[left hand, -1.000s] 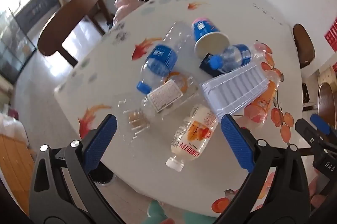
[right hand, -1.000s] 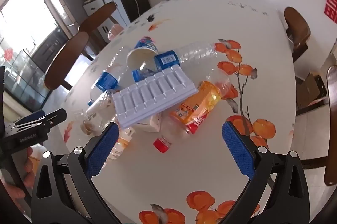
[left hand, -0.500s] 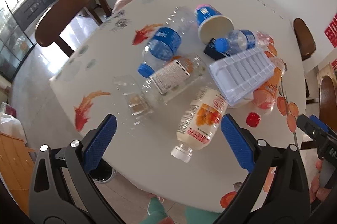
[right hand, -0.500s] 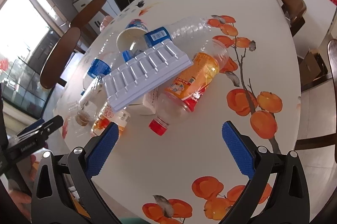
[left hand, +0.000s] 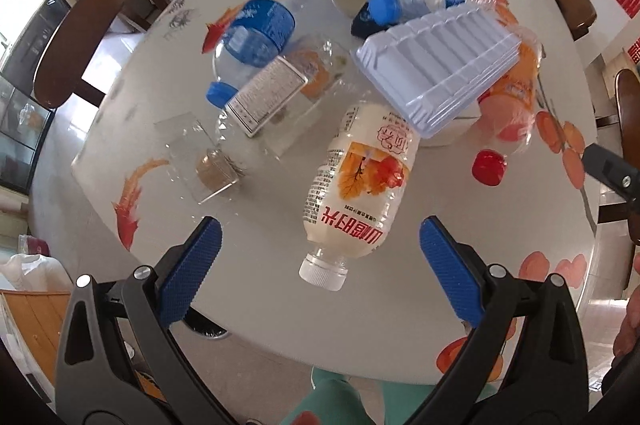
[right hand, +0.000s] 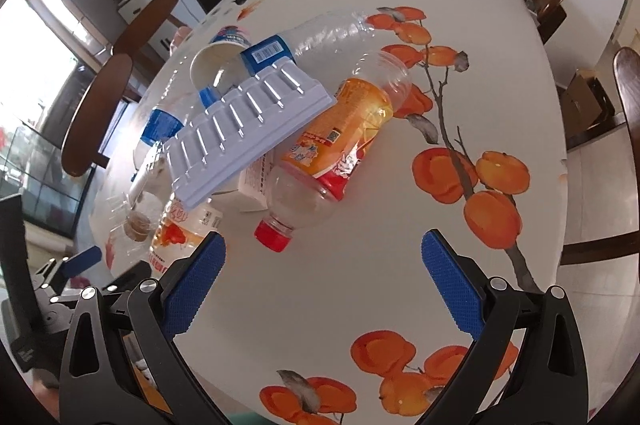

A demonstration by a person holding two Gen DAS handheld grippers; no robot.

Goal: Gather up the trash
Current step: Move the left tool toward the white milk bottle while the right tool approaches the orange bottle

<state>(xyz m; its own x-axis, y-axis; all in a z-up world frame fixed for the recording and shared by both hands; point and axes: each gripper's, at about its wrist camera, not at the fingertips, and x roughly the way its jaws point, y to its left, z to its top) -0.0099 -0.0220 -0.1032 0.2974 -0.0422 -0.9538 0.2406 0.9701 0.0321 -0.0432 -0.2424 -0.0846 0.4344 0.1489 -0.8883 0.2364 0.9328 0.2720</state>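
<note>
Lying heaped on the table (left hand: 400, 313), the trash is not yet gripped; the left gripper (left hand: 320, 257) is held wide apart over the milky bottle (left hand: 356, 185); the right gripper (right hand: 324, 265), also apart, is aimed at the orange bottle (right hand: 340, 141), probably for picking

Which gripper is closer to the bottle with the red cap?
Right. The right gripper hovers open just short of the red-capped bottle, whose cap points at it. The left gripper is off to its left, lined up with the white-capped bottle.
</note>
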